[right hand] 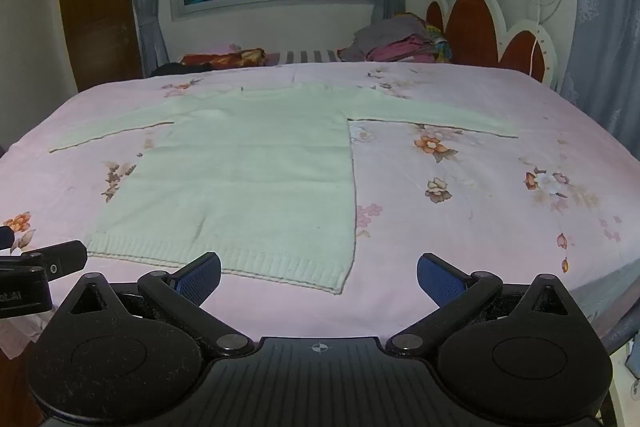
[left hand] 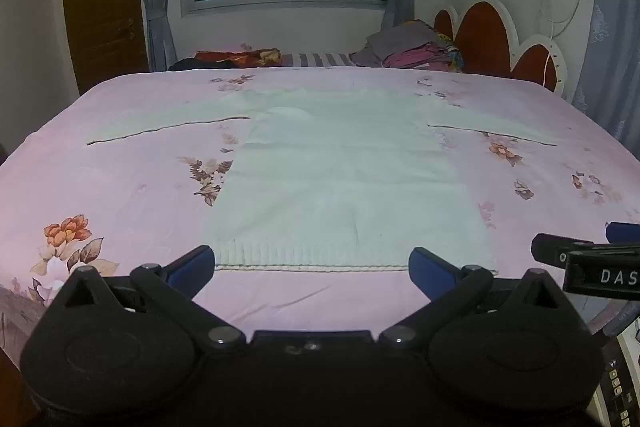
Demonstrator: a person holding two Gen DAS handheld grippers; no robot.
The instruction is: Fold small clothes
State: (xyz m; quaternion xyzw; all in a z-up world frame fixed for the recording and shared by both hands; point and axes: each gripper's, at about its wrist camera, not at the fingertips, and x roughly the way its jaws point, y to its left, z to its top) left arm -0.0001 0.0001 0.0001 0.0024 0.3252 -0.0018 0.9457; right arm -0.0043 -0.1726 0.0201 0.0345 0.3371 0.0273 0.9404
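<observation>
Sweater laid flat on bed, both claws released.
The pale sweater [left hand: 340,179] lay spread on the floral bed [left hand: 120,187]; left claw [left hand: 312,269] and right claw [right hand: 319,277] hovered empty over its ribbed hem.

Both wrist views face across the bed [left hand: 120,155], sharing its sweater [left hand: 340,187].

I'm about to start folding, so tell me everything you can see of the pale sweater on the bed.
The sweater is pale mint-white, knitted by the look of it, with a ribbed hem along its near edge. It lies flat and unfolded on the pink flowered bedspread, both long sleeves spread straight out to the sides, neckline toward the far end. A few faint creases cross the body. Only the bedspread touches it; neither gripper does.
</observation>
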